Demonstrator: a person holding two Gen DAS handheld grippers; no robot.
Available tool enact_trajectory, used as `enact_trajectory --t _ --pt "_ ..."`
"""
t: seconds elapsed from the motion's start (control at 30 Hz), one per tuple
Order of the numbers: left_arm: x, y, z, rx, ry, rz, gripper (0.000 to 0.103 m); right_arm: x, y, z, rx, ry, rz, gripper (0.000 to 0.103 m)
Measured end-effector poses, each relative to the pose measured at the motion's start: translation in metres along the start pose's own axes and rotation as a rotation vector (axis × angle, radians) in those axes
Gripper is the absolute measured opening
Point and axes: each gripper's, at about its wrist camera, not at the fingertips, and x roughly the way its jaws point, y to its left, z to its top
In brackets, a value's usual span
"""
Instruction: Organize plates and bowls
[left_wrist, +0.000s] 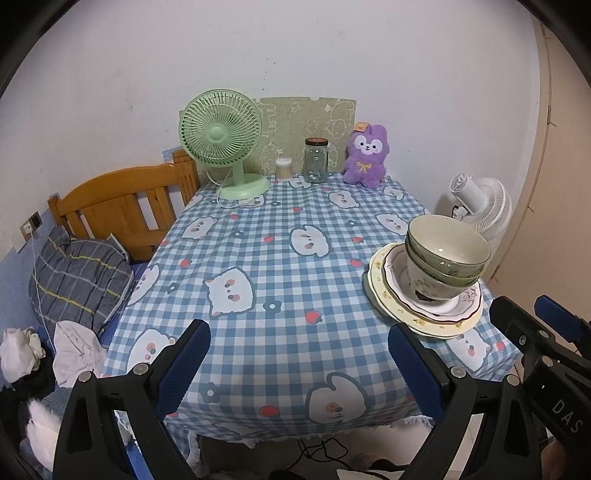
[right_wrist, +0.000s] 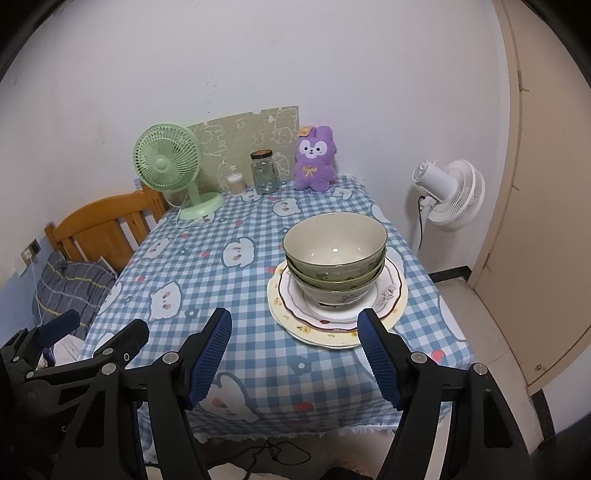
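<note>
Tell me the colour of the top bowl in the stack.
Olive green outside, cream inside; the top bowl shows best in the right wrist view.

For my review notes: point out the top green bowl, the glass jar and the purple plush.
top green bowl (right_wrist: 334, 240), right wrist view, inner wall
glass jar (right_wrist: 263, 176), right wrist view, glass body
purple plush (left_wrist: 365, 158), left wrist view, belly

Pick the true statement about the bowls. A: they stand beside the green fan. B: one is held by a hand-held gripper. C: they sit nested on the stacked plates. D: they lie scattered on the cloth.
C: the bowls sit nested on the stacked plates.
</note>
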Motion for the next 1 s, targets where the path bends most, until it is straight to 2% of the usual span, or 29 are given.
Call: enact_trajectory --t 0.4,1.0 --pt "-0.007 -0.007 0.002 0.000 -0.017 0.025 0.098 -0.002 -0.003 0.001 0.001 -0.003 0.006 0.074" --pt "-0.010 -0.006 0.004 -0.025 -0.016 0.024 0.098 -0.003 0.001 0.003 -0.001 -0.007 0.014 0.074"
